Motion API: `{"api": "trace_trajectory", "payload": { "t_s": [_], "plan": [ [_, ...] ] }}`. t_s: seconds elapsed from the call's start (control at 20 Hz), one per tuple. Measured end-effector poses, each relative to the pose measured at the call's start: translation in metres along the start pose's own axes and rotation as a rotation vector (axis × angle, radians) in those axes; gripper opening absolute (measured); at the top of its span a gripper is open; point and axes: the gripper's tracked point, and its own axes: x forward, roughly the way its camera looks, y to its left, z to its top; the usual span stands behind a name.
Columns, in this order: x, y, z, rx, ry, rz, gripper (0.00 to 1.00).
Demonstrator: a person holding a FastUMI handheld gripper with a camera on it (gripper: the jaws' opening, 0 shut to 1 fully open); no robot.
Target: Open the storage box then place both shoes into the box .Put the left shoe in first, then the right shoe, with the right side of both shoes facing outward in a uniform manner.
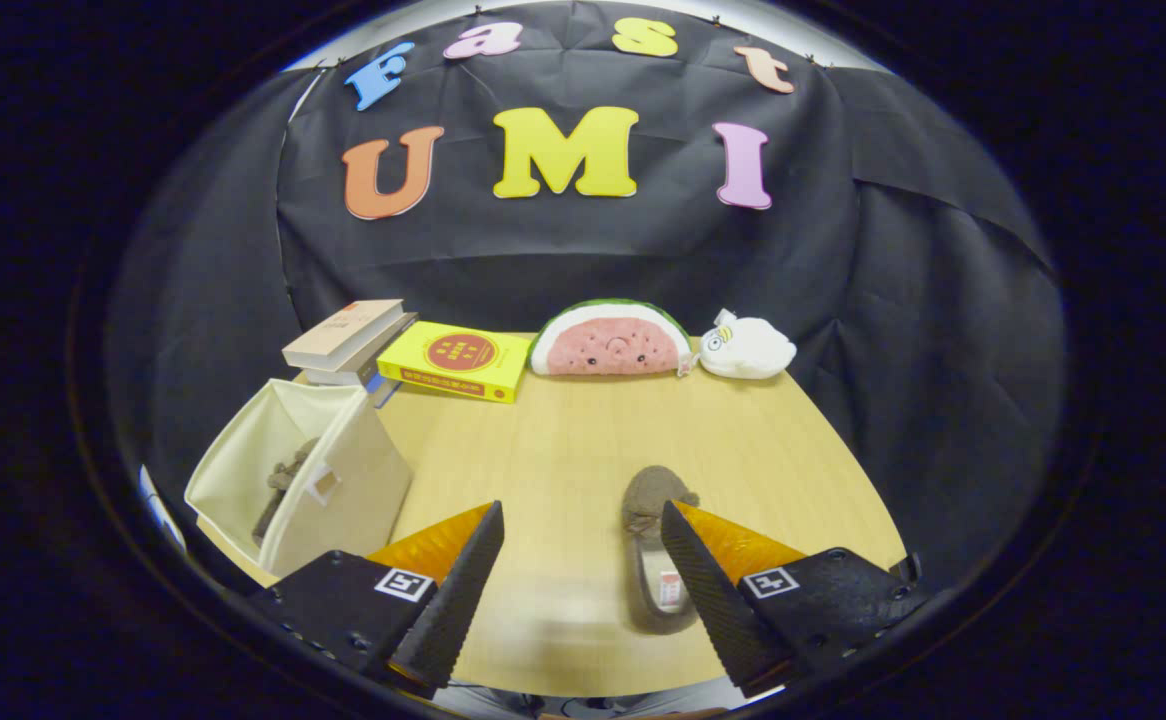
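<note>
**One shoe in the box, one on the table**

Gripper view: The gripper has its fingers spread wide apart. They hold nothing. A fuzzy brown shoe lies on the wooden table, between the fingers and close against the inside of the right finger. Its toe points away, toward the far side.

The box sits open off to the left, beside the left finger. It is tipped a bit. Another shoe lies inside it.

At the far edge of the table are stacked books, a yellow book, a watermelon plush and a white plush.
</note>
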Motion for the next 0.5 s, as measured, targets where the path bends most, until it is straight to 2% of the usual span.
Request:
{"api": "trace_trajectory", "payload": {
  "t_s": [0.15,0.45,0.5],
  "plan": [
    [0.02,-0.04,-0.019,-0.003,0.044,-0.03,0.96],
    [0.062,-0.092,-0.066,0.073,0.198,-0.02,0.92],
    [0.07,-0.097,-0.074,0.074,0.222,-0.015,0.88]
  ]
}}
